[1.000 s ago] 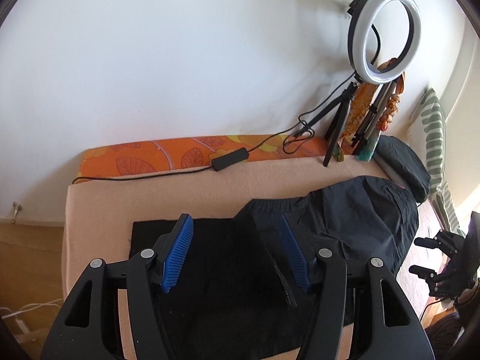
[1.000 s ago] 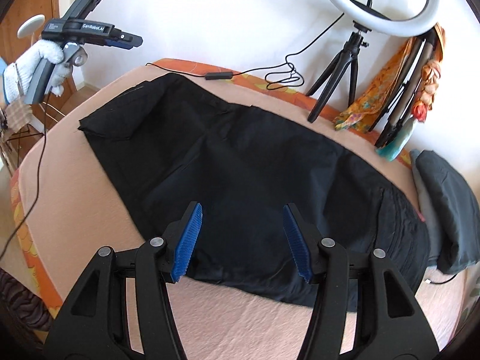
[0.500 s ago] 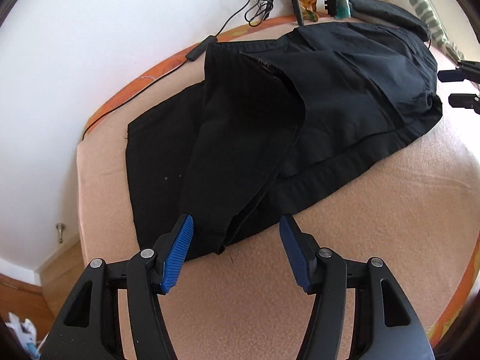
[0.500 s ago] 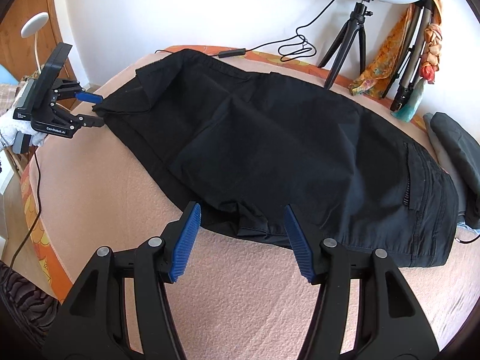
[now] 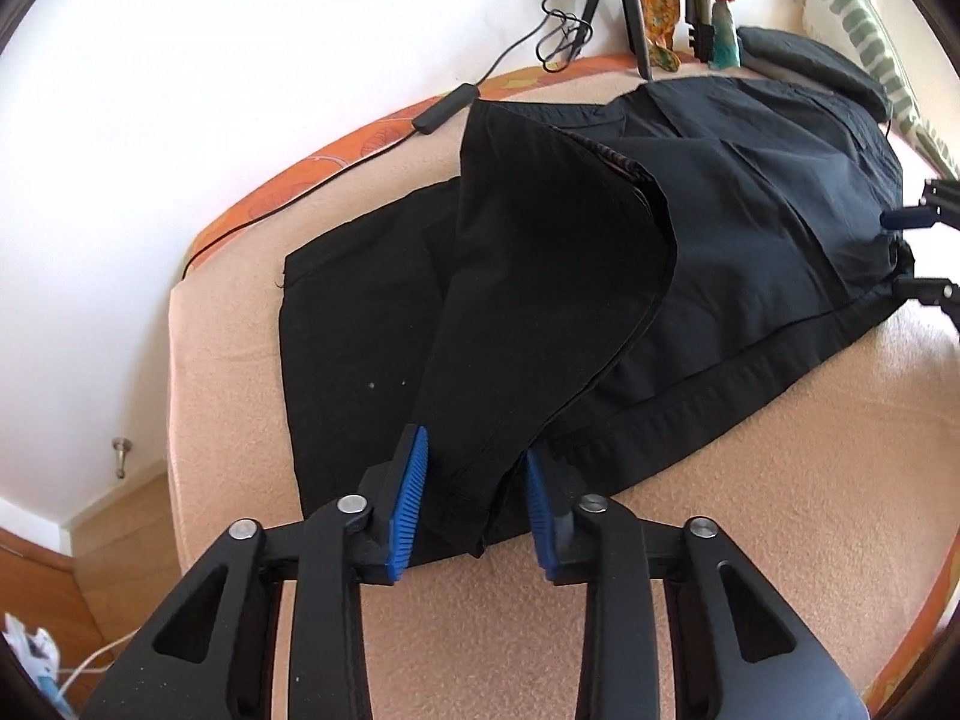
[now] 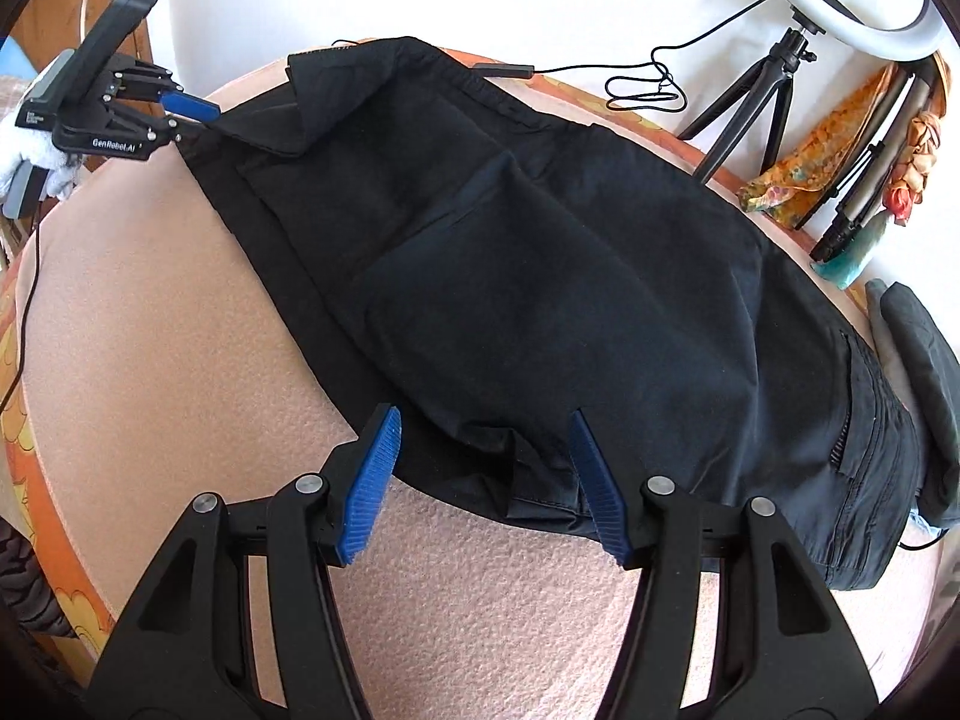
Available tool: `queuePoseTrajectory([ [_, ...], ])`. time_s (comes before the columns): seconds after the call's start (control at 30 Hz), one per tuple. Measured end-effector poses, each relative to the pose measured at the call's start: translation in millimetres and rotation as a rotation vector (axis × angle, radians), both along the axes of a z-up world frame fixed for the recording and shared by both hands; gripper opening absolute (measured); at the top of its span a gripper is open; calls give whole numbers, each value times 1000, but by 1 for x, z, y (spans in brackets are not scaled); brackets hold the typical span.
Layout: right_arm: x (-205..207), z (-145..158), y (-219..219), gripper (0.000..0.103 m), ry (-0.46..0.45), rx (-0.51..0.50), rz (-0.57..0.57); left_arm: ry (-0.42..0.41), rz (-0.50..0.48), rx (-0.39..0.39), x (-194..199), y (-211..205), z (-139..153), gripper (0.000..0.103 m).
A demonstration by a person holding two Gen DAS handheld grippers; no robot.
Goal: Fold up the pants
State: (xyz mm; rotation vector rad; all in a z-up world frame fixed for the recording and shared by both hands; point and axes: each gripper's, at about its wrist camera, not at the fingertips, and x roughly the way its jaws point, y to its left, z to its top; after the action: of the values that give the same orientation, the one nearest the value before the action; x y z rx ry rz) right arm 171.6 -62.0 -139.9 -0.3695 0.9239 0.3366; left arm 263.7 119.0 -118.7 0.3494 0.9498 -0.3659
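Black pants (image 5: pixel 690 252) lie spread across a bed (image 5: pixel 750 480) covered in a peach blanket, one leg lying over the other.

Nearest in the left wrist view, the left hand-held gripper (image 5: pixel 474 504) has its blue-padded fingers partly apart, straddling the hem end of the upper leg. The cloth sits between the pads and seems to touch them, but whether it is pinched cannot be told.

Nearest in the right wrist view, the right hand-held gripper (image 6: pixel 483 480) has its jaws wide apart at the near edge of the pants, with a bunched fold of cloth between the pads. Its right pad touches the fabric; its left pad stands clear of it.

Beyond the pants, an orange patterned sheet (image 5: pixel 336 156) edges the bed along a white wall (image 5: pixel 240 60). At the far side of the pants stand a tripod (image 6: pixel 756 102) carrying a ring light (image 6: pixel 840 6), with a black cable (image 6: pixel 642 84) trailing from it. A dark cushion (image 6: pixel 924 360) lies by the waistband end of the pants.
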Motion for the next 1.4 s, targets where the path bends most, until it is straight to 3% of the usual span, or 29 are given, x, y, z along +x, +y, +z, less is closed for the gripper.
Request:
queuePoseTrajectory([
  [0.03,1,-1,1,58,1,-5,-2,10,27,-55,4,7,2,17],
  [0.17,4,-5,-1,33,17,1,-13,23,180,-249,20,44,8,13],
  [0.23,4,-4,-2,24,14,-2,-16,23,259,-312,25,62,7,12],
  [0.3,4,-4,-2,21,12,0,-17,35,294,-357,27,73,4,12],
  [0.43,5,-5,-1,19,7,-9,-14,38,278,-365,24,69,0,13],
  [0.57,5,-6,2,19,-2,-23,-10,72,272,-384,27,64,-7,40],
  [0.67,5,-5,5,20,-25,-37,-5,79,278,-377,30,60,-11,40],
  [0.73,5,-6,7,20,-32,-43,0,80,291,-388,31,61,-12,33],
  [0.77,5,-6,8,20,-30,-42,2,77,297,-391,32,62,-12,22],
  [0.8,6,-5,9,19,-31,-39,2,74,305,-390,32,63,-12,18],
  [0.87,5,-3,9,11,-39,-27,4,75,316,-399,32,68,-11,7],
  [1.17,-11,20,-2,5,-86,23,28,75,321,-375,14,84,-6,4],
  [1.4,-17,2,6,5,-41,-36,74,92,322,-291,14,78,-24,4],
])
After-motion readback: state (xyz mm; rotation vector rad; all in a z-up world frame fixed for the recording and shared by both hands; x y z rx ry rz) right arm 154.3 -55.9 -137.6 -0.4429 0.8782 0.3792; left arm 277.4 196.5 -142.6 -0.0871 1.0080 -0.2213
